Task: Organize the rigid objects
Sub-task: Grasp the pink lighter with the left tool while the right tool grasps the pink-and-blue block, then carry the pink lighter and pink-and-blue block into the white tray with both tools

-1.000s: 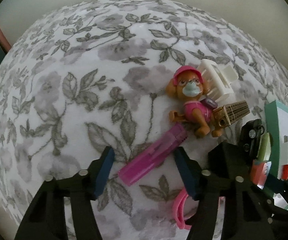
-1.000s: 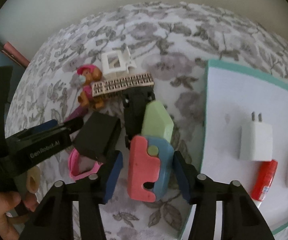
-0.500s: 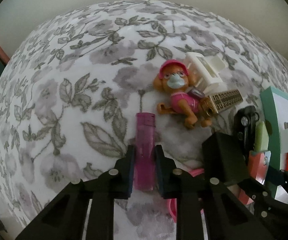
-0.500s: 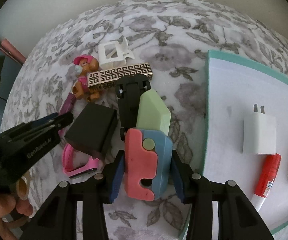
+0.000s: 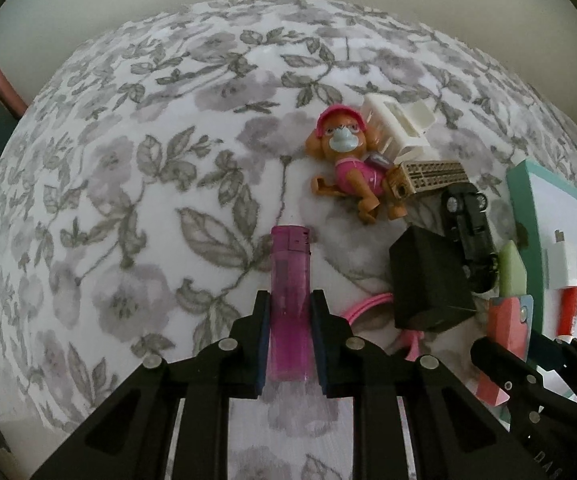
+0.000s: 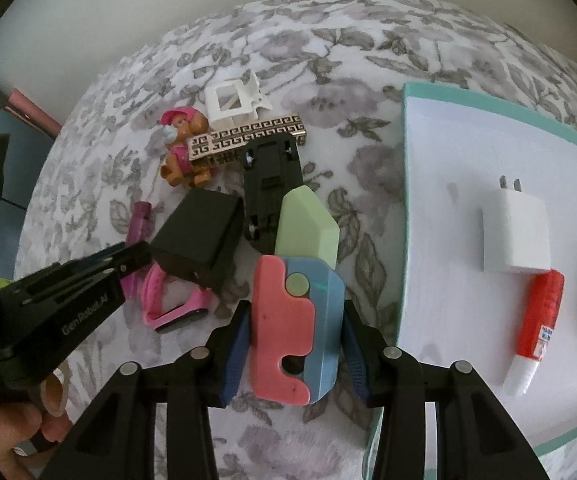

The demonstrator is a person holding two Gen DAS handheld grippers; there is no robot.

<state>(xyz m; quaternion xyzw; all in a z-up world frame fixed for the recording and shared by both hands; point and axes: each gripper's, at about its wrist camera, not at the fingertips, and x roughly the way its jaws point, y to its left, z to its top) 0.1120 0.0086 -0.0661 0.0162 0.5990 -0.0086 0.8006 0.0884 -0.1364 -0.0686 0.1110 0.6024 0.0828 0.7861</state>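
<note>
Left wrist view shows the left gripper (image 5: 289,332) reaching forward, low over the floral cloth (image 5: 128,168), both pads pressed against the sides of a translucent pink lighter (image 5: 289,300) that points straight ahead along the fingers. To its right lie a pink strap (image 5: 368,304), a black box (image 5: 428,280), a black toy car (image 5: 470,232) and, farther ahead, a dog figure (image 5: 348,164) beside a white clip (image 5: 398,128).

Right wrist view has the left gripper's black arm slanting in from the left edge, a thumb (image 6: 12,424) wrapped beneath it. In the middle, the right gripper (image 6: 294,332) is closed around a pink-and-blue toy (image 6: 296,320), which touches a pale green block (image 6: 308,224). Just right sits a teal-edged white tray (image 6: 468,168) holding a white charger (image 6: 516,236) and a red glue stick (image 6: 538,320).
</note>
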